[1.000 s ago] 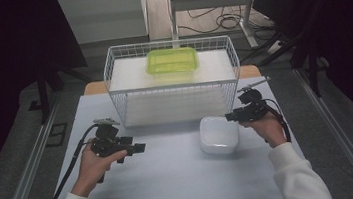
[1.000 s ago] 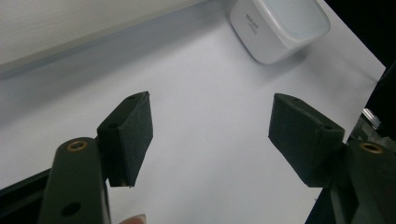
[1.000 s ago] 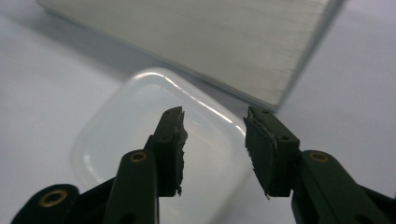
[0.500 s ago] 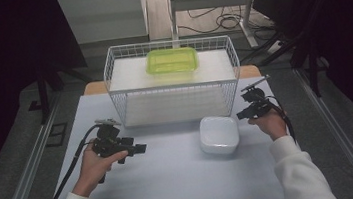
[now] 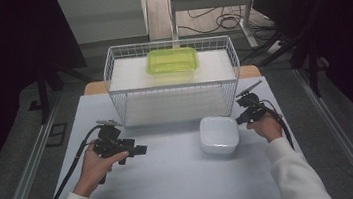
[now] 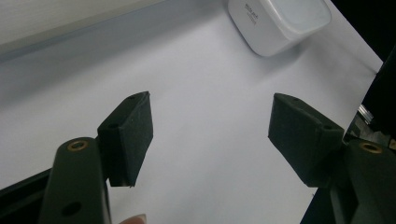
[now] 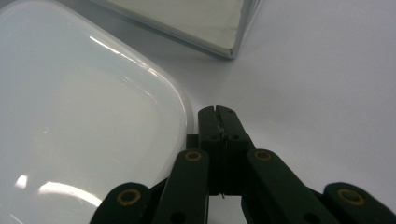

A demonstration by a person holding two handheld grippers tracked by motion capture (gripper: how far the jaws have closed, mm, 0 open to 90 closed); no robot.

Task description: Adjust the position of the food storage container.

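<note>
The white rounded-square plastic container (image 5: 219,134) rests on the pale tabletop (image 5: 173,180), just in front of the white wire basket (image 5: 172,80); this container serves as the reference landmark. The right gripper (image 5: 239,121) sits immediately at the container's right edge. Its jaws have just been closing and now meet pad to pad with nothing visibly between them; in the right gripper view the tips (image 7: 218,122) lie just beside the container's rim (image 7: 184,112), apparently on the table and not on the rim. The left gripper (image 5: 142,149) stands well to the container's left, jaws apart and empty, pointing toward it. The container shows no marked long axis. The right hand is therefore the nearer one.
</note>
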